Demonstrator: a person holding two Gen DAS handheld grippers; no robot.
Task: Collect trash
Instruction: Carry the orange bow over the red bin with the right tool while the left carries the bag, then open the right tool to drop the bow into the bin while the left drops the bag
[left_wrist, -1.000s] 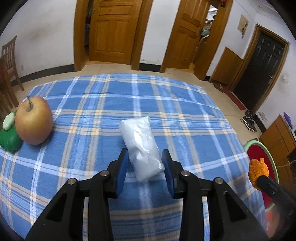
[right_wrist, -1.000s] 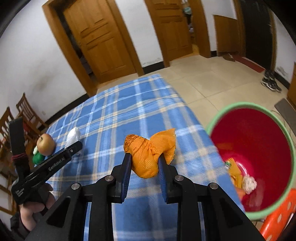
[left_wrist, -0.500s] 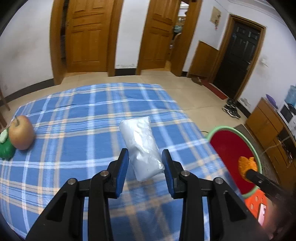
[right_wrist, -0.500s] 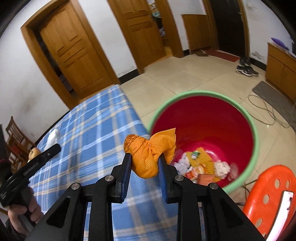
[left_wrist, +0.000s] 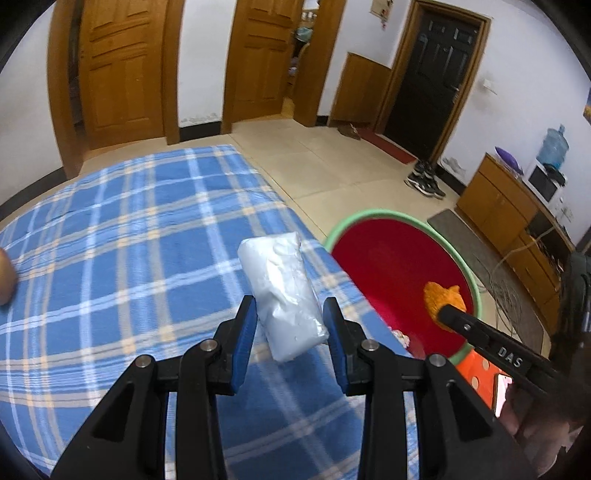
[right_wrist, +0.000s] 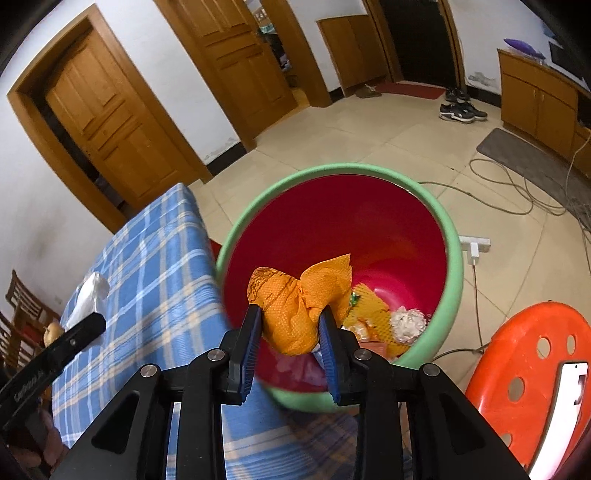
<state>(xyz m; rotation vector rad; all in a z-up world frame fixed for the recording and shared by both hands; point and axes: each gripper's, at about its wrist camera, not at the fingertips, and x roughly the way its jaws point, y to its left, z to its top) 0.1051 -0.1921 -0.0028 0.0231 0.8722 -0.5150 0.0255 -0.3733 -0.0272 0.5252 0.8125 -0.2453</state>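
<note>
The right gripper (right_wrist: 290, 334) holds a crumpled orange wrapper (right_wrist: 299, 301) pinched between its blue pads, poised over the mouth of the red bin (right_wrist: 452, 254) with the green rim, which stands on the tiled floor just beside the table (left_wrist: 122, 236). That placement looks deliberate: once the pads part, the wrapper should fall straight in among the scraps lying at the bottom. The left gripper (left_wrist: 291, 326) is clamped on a white plastic bag (left_wrist: 282, 291), its fingers pressed to either side of the lower end, and it hangs above the blue checked cloth near the table edge on the bin's side, as if waiting its turn for the same drop. An orange stool (right_wrist: 532, 358) stands right against the bin, so a careless release could glance off it. Much stays unclear: what the white bag holds is impossible to tell, the bin's contents are a jumble of yellow, white and pink bits, and the near wall of the bin is hidden behind the right gripper. A round, apple-like fruit (right_wrist: 53, 331) shows only as a sliver beyond the left gripper's arm.
</note>
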